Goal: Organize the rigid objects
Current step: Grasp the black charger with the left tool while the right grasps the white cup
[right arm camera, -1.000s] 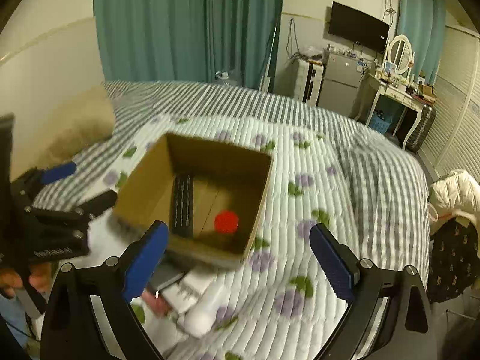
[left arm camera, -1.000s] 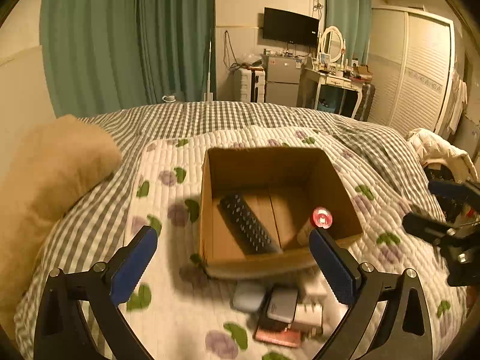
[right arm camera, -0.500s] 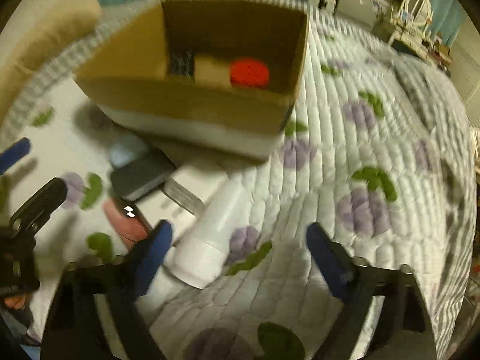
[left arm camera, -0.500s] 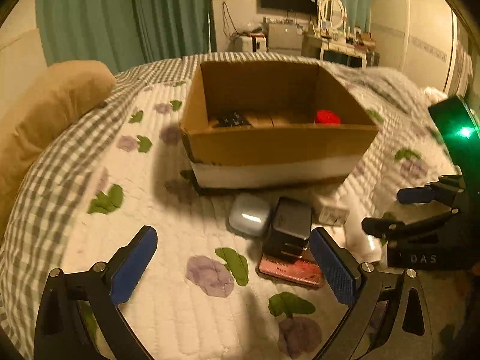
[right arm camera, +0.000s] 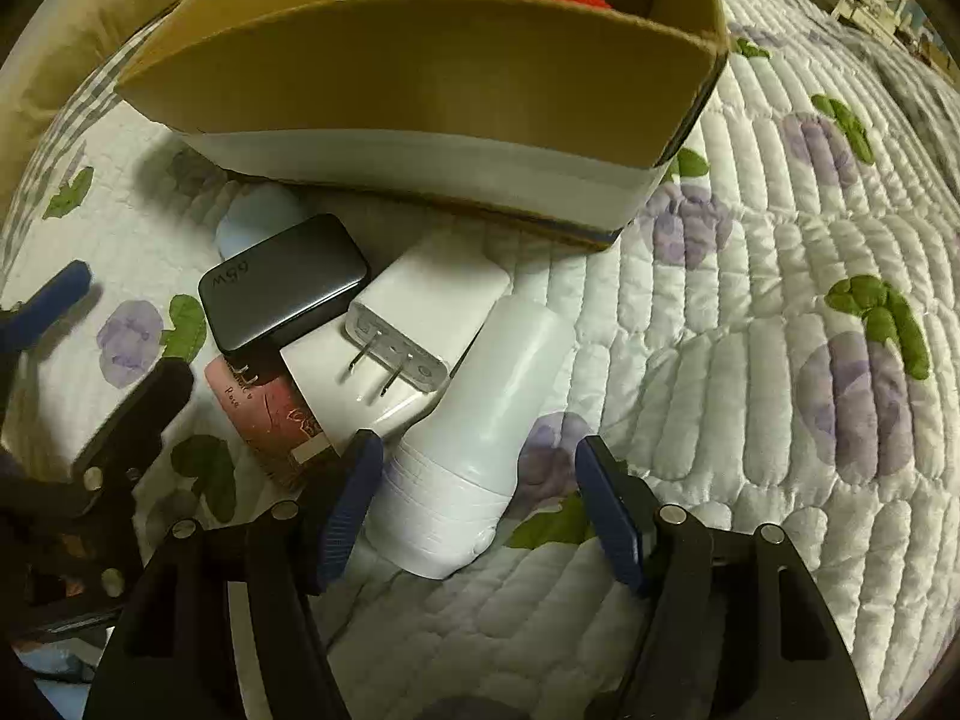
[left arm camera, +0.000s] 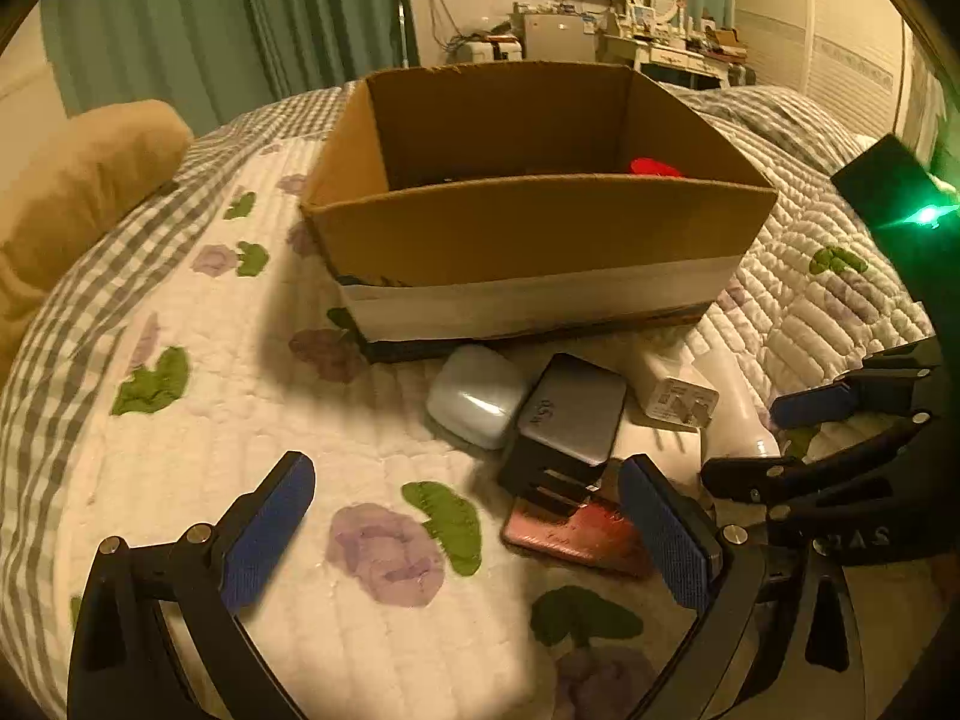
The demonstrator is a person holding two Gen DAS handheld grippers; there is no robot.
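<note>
Nearest the viewer, the right gripper points steeply down at a quilted bedspread, its two black arms tipped with ribbed blue pads. The jaws are closing around the ridged cap end of a smooth white plastic bottle that lies on its side; the left pad looks to be at or just beside the cap, and the right pad stands clear of it. Just beside the bottle rests a boxy white charger with two metal prongs, touching a rounded dark grey power adapter. Both lie partly on a flat pink card packet. A glossy, pebble-shaped pale blue case sits next to the adapter. The left gripper hovers over the bedspread, jaws spread wide and holding nothing. The bedspread is soft white cotton, stitched in ridges and printed with purple flowers and green leaves. Beyond the pile stands an open cardboard box, brown with a white band of tape along its base; something red peeks above its front wall. A tan plush pillow lies to the left. Farther off hang pleated green curtains.
</note>
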